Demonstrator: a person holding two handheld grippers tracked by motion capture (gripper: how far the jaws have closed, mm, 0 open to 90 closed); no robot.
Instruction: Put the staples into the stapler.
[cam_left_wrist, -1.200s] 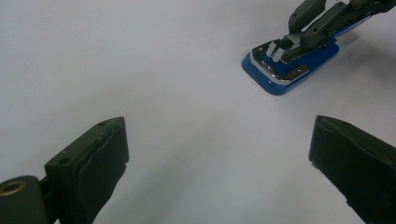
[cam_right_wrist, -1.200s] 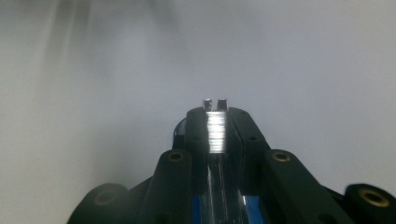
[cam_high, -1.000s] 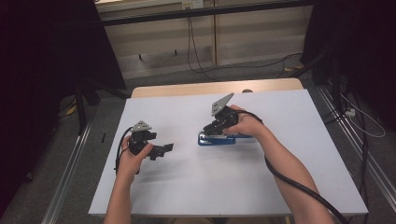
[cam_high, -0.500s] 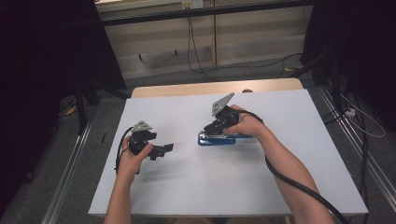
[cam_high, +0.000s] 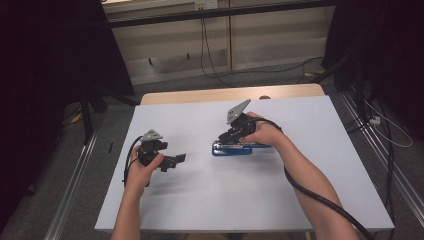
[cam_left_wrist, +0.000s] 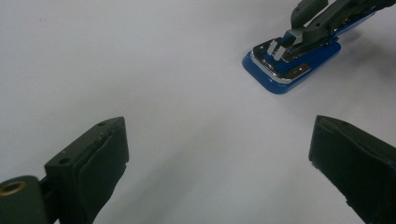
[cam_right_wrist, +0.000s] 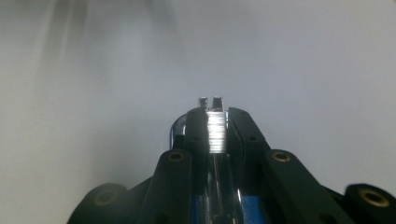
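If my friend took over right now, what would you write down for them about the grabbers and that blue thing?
Right hand-held gripper: shut on the metal top arm of the blue stapler, near its front end.
Left hand-held gripper: open, holding nothing, a little above the table to the stapler's left.
Stapler: flat on the white table, near the middle.
Done: the right grip on the stapler.
Left: probably pressing or lifting it; the left one has not joined in yet.

Both arms are bare, with no sleeves. Each hand has a black gripper, the left gripper (cam_high: 170, 161) and the right gripper (cam_high: 226, 136), with a grey three-cornered plate, brass screws and a thick black cable.
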